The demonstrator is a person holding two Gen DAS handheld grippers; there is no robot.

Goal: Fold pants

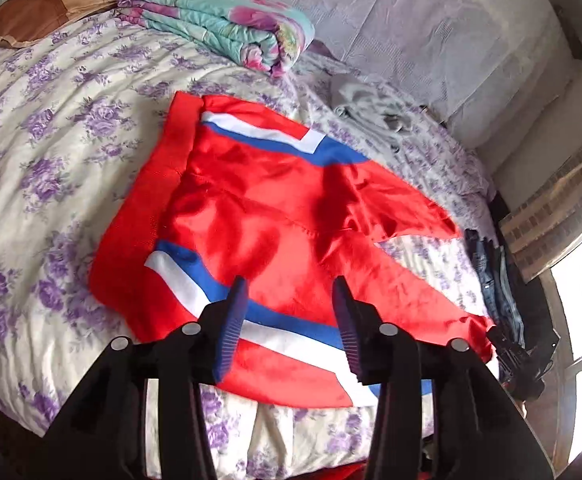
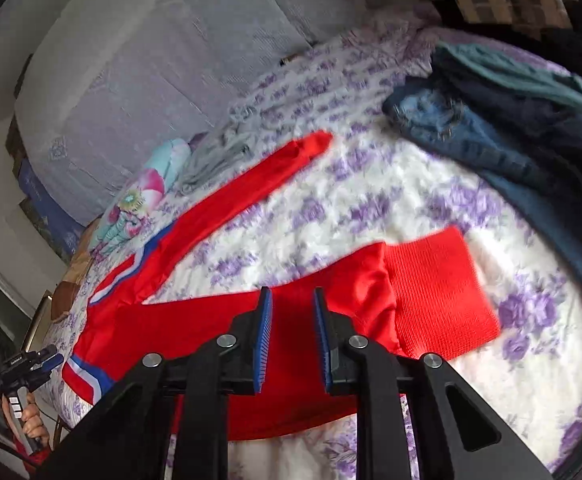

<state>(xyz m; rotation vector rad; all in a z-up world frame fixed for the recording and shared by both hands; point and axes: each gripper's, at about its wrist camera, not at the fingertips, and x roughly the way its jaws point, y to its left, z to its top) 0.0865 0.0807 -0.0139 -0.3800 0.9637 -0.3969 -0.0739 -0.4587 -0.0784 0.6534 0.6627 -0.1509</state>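
- Left tongs (image 1: pixel 291 320) hang released over the near edge of the red pants (image 1: pixel 275 216), pads apart and gripping nothing; their black arms cover the pants' nearest hem.
- Right tongs (image 2: pixel 291 336) are also released, fingers parted above one red leg, touching no cloth that I can see.
- Pants lie spread on the bed (image 1: pixel 51 184), over the purple-flowered cover; white and blue stripes cross the fabric.
- One ribbed cuff (image 2: pixel 439 292) lies just right of the right tongs, blurred at its far edge; the other leg (image 2: pixel 251 192) runs away toward the wall.
- Folded quilt (image 1: pixel 219 20) sits well beyond the pants, a brown pillow (image 1: pixel 51 4) beside it, cut off at the frame edge.
- Grey cloth (image 1: pixel 371 108) near the wall is too crumpled to name.
- Dark clothes (image 2: pixel 511 128) pile at the bed's far right, partly out of frame.
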